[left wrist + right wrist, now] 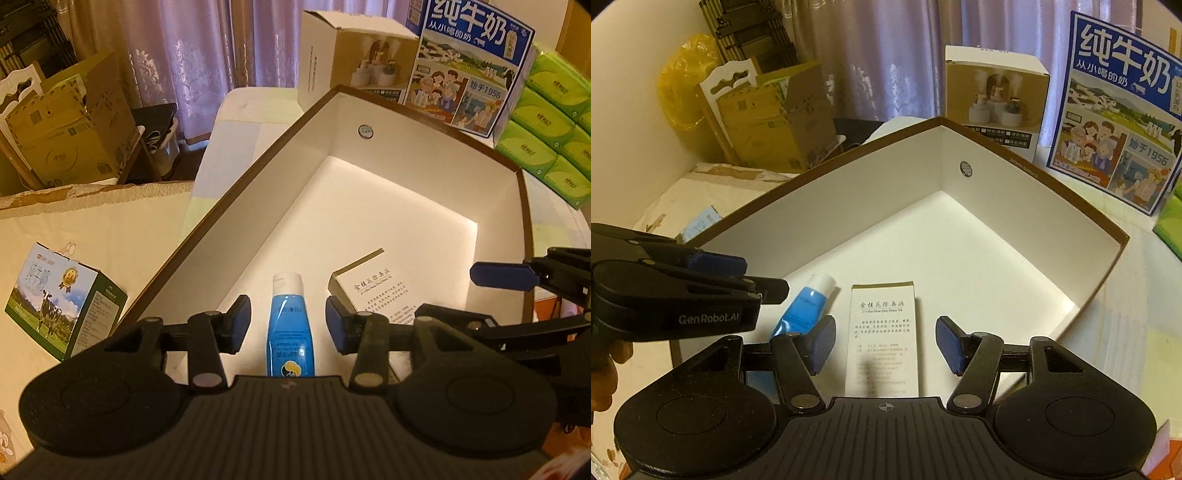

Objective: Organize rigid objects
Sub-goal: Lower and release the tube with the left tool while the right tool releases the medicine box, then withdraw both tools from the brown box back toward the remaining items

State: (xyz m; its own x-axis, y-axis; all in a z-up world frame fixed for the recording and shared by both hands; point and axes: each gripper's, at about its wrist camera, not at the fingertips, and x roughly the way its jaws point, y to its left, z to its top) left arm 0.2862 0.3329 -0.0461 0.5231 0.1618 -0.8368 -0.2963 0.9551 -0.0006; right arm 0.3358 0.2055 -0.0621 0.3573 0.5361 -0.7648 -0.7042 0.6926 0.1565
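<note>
Nearest the left wrist lens, the left gripper [288, 321] hangs over a blue tube [291, 328] that lies flat on the floor of a large white box [258, 206] with a brown rim. Its jaws stand apart on either side of the tube with a clear gap at each pad, so nothing is gripped. The tube's white cap points away from the jaws, toward the far corner of the box.

Just beyond the left gripper's right-hand pad lies a small white carton [373, 291] printed with dark text, beside the tube and apart from it.

From the right wrist view, the right gripper [885, 345] straddles that same carton [884, 332], jaws parted wider than the carton and touching neither side. The tube [805, 314] lies just outside its left-hand pad, and the left gripper [753, 277] reaches in above it.
</note>
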